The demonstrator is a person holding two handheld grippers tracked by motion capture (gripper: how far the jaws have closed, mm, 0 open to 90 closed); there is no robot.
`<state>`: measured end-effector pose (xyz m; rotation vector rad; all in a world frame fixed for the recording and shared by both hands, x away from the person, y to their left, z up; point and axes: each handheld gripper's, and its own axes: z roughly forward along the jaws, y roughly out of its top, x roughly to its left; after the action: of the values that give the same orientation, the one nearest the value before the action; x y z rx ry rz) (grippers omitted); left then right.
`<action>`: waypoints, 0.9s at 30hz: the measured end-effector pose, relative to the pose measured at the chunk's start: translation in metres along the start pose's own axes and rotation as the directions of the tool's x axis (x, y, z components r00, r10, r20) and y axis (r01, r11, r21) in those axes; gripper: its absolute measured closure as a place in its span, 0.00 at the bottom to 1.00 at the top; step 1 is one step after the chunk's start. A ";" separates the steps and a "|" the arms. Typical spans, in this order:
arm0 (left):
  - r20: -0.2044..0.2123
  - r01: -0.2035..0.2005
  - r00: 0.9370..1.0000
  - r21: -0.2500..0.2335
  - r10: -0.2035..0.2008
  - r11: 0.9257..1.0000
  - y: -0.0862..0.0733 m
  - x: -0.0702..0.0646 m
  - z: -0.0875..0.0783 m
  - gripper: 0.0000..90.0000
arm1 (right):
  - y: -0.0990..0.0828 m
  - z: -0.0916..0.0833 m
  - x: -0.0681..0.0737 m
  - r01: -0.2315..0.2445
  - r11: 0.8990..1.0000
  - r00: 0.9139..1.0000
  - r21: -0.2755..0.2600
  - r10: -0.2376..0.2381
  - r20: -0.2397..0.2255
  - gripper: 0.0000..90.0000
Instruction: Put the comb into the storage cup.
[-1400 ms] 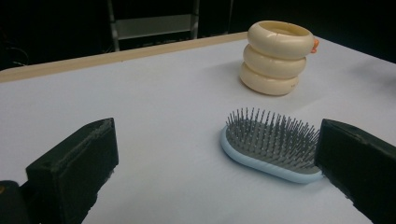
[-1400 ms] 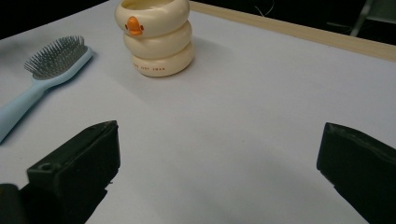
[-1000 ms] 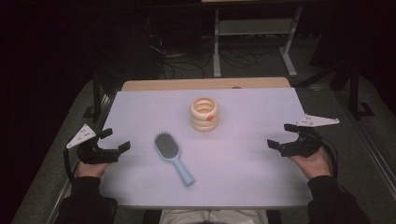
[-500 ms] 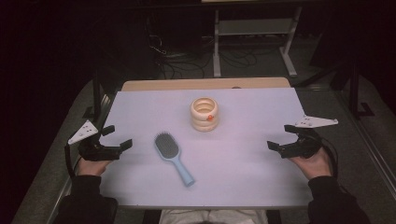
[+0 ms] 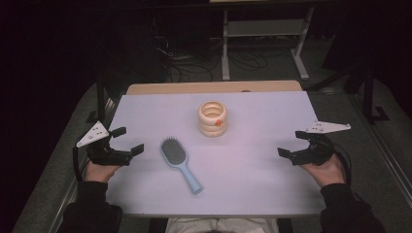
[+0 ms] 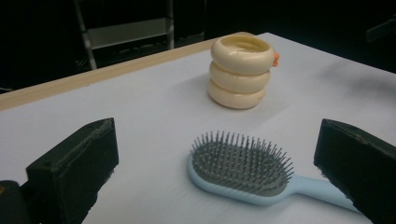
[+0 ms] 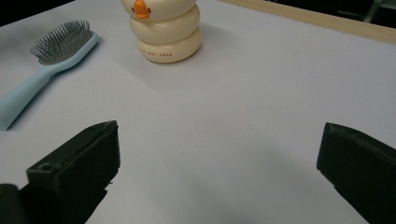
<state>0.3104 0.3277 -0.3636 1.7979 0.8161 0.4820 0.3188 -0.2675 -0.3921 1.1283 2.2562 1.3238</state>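
Observation:
A light blue hairbrush [image 5: 179, 163] with grey bristles lies on the white table [image 5: 262, 184], handle toward the near right. Behind it stands a cream ringed holder with an orange duck beak [image 5: 213, 118]. My left gripper [image 5: 127, 140] is open at the table's left edge, a short way left of the brush head [image 6: 243, 163]. My right gripper [image 5: 291, 143] is open near the right edge, with bare table between its jaws. The right gripper view has the cream holder [image 7: 164, 28] far ahead and the hairbrush [image 7: 49, 63] at upper left. The left gripper view shows the holder [image 6: 242, 70] beyond the brush.
A wooden strip [image 5: 214, 88] runs along the table's far edge. Beyond it, in the dark, stand a metal shelf frame [image 5: 265, 36] and loose cables [image 5: 189, 63] on the floor. Grey carpet flanks the table on both sides.
My left gripper has shifted slightly toward the near side and a little nearer the hairbrush. The right gripper, the brush and the holder have stayed put.

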 end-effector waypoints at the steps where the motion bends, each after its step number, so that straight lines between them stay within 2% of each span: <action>1: 0.012 -0.008 1.000 0.000 0.008 1.000 0.003 -0.003 0.002 0.00 | 0.000 0.000 0.000 0.000 1.000 1.000 0.003 0.000 0.002 0.00; 14: 0.058 -0.039 0.998 0.014 0.038 0.999 0.014 -0.016 0.014 0.00 | 0.000 0.001 0.001 0.004 1.000 1.000 0.007 -0.004 -0.006 0.00; 17: 0.073 -0.032 0.997 0.017 0.031 0.999 0.015 -0.017 0.017 0.00 | 0.000 0.001 0.002 0.005 1.000 1.000 0.012 -0.005 -0.008 0.00; 19: 0.099 -0.001 0.995 0.004 0.000 1.000 0.016 -0.016 0.019 0.00 | 0.000 0.001 0.002 0.004 1.000 1.000 0.015 -0.004 -0.009 0.00; 27: 0.105 -0.003 0.994 0.021 0.001 1.000 0.018 -0.021 0.028 0.00 | 0.000 0.002 0.002 0.003 1.000 1.000 0.019 -0.003 -0.011 0.00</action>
<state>0.3197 0.2904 -0.3556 1.8280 0.7493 0.3774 0.3185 -0.2652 -0.3929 1.1261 2.2818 1.3131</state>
